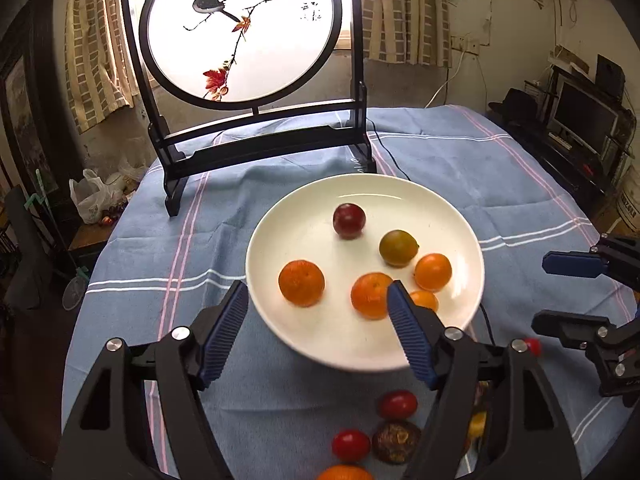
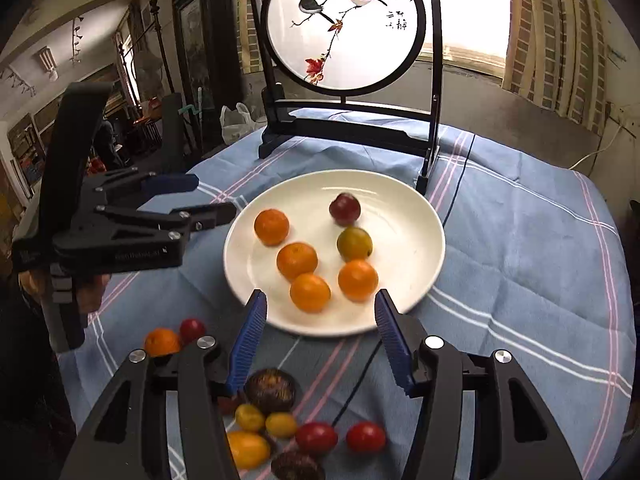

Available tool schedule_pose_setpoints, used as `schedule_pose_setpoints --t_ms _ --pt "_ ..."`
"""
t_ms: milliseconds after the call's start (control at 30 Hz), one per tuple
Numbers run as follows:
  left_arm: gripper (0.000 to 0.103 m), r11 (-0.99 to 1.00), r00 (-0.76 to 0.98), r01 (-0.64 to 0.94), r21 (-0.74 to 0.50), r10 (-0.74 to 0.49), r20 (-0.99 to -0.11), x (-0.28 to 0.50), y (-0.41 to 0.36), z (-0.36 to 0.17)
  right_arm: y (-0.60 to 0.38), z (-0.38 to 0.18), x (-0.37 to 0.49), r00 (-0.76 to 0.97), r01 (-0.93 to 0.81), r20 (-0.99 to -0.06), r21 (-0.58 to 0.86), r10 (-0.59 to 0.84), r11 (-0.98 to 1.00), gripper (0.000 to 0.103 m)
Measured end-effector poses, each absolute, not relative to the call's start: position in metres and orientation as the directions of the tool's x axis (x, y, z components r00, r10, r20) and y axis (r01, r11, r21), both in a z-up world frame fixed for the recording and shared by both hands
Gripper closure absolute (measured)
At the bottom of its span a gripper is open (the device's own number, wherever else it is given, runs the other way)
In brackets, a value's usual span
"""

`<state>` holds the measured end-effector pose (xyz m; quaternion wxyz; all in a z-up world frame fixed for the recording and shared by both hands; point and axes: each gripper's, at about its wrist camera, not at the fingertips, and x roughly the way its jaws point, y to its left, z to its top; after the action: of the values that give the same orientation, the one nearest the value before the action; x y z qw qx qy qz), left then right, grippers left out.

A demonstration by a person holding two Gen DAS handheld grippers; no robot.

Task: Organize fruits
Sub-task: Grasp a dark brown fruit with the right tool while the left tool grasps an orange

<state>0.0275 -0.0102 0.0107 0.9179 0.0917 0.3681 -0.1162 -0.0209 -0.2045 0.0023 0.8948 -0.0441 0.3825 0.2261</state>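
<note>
A white plate (image 1: 448,216) (image 2: 416,216) on the blue cloth holds several oranges (image 1: 301,283) (image 2: 297,260), a red plum (image 1: 349,220) (image 2: 344,209) and a green-orange fruit (image 1: 398,248) (image 2: 354,243). My left gripper (image 1: 318,300) (image 2: 212,198) is open and empty over the plate's near-left rim. My right gripper (image 2: 318,304) (image 1: 560,292) is open and empty at the plate's near edge. Loose on the cloth lie red tomatoes (image 2: 316,438) (image 1: 397,404), yellow fruits (image 2: 249,417), dark brown fruits (image 2: 270,390) (image 1: 396,441) and an orange (image 2: 161,342).
A black-framed round bird screen (image 1: 244,32) (image 2: 344,24) stands at the table's far side. A black cable (image 2: 352,396) runs under the plate. The table edge drops off left, with a plastic bag (image 1: 94,196) and clutter beyond.
</note>
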Motion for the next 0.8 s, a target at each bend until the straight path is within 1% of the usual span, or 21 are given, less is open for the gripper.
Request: schedule_pose_setpoints --t_ms 100,167,267,400,567,600,633,667,800 --pt "0.031 0.947 0.71 0.306 0.095 -0.161 -0.685 -0.007 -0.003 0.011 -0.21 -0.013 -0.057 0.573 -0.455 -0.736 0.081 0.361 0.887 0.046" --pt "0.028 0.943 0.709 0.317 0.099 -0.167 -0.685 -0.028 0.004 0.008 -0.211 -0.028 -0.077 0.549 -0.467 -0.763 0.058 0.341 0.882 0.046" --pt "0.027 0.938 0.704 0.327 0.111 -0.164 -0.692 -0.056 0.015 -0.001 -0.211 -0.053 -0.094 0.505 -0.478 -0.806 0.036 0.308 0.878 0.046" --pt "0.027 0.936 0.683 0.334 0.109 -0.161 -0.712 -0.082 0.028 -0.014 -0.21 -0.077 -0.096 0.477 -0.464 -0.841 0.006 0.256 0.886 0.046" --pt "0.026 0.93 0.648 0.352 0.109 -0.158 -0.745 -0.097 0.032 -0.036 -0.204 -0.088 -0.087 0.47 -0.469 -0.846 0.003 0.253 0.883 0.046" --pt "0.026 0.926 0.637 0.36 0.108 -0.16 -0.754 -0.097 0.03 -0.041 -0.202 -0.089 -0.085 0.473 -0.471 -0.844 0.003 0.255 0.882 0.047" --pt "0.026 0.924 0.628 0.366 0.108 -0.16 -0.761 -0.097 0.028 -0.045 -0.202 -0.09 -0.083 0.47 -0.476 -0.842 0.012 0.265 0.88 0.058" --pt "0.026 0.922 0.62 0.372 0.108 -0.16 -0.768 -0.096 0.026 -0.05 -0.201 -0.09 -0.081 0.458 -0.482 -0.845 0.025 0.277 0.876 0.061" --pt "0.026 0.917 0.592 0.388 0.096 -0.167 -0.788 -0.087 0.017 -0.066 -0.207 -0.083 -0.083 0.47 -0.479 -0.836 0.027 0.283 0.877 0.061"
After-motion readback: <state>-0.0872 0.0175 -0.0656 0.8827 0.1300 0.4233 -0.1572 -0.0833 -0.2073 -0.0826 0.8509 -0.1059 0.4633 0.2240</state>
